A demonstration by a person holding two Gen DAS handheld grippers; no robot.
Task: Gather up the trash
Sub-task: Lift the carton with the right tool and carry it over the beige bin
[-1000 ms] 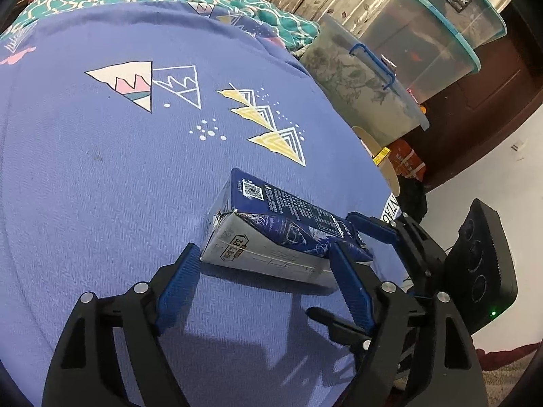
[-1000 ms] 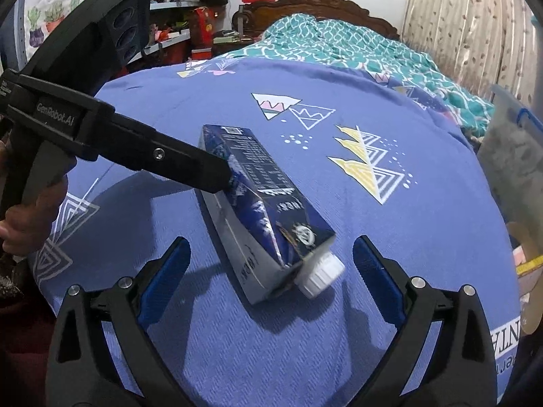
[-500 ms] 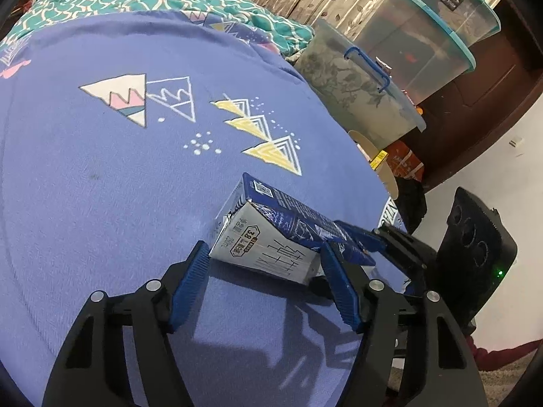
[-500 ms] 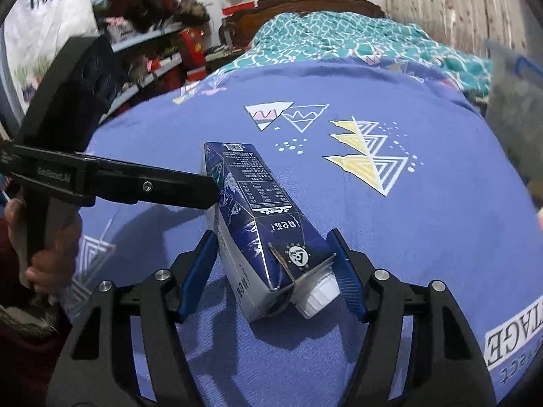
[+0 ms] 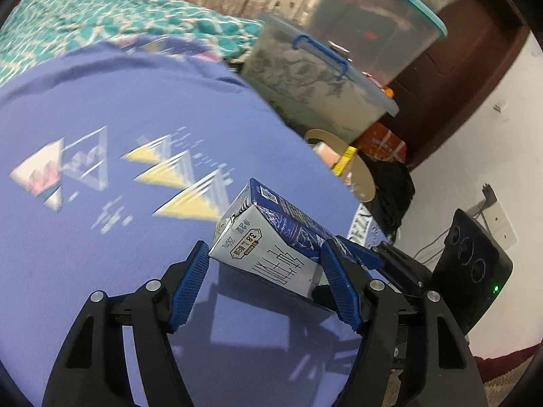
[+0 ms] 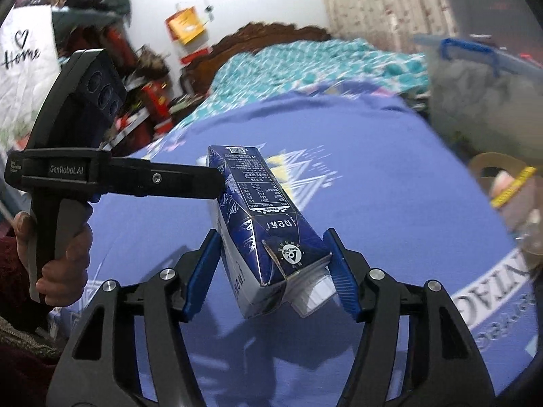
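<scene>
A dark blue and white drink carton [image 6: 258, 224] hangs clear of the blue printed bedspread [image 5: 85, 254], its shadow falling on the cloth beneath. It lies lengthwise and tilted, gabled top end and white screw cap [image 6: 314, 296] low toward one side, flat bottom end raised toward the other. The blue faces carry white print, a nutrition table and a small code square; the white face bears large dark characters and a boxed label. The gable flap edge looks frayed. It is pinched at both ends.
</scene>
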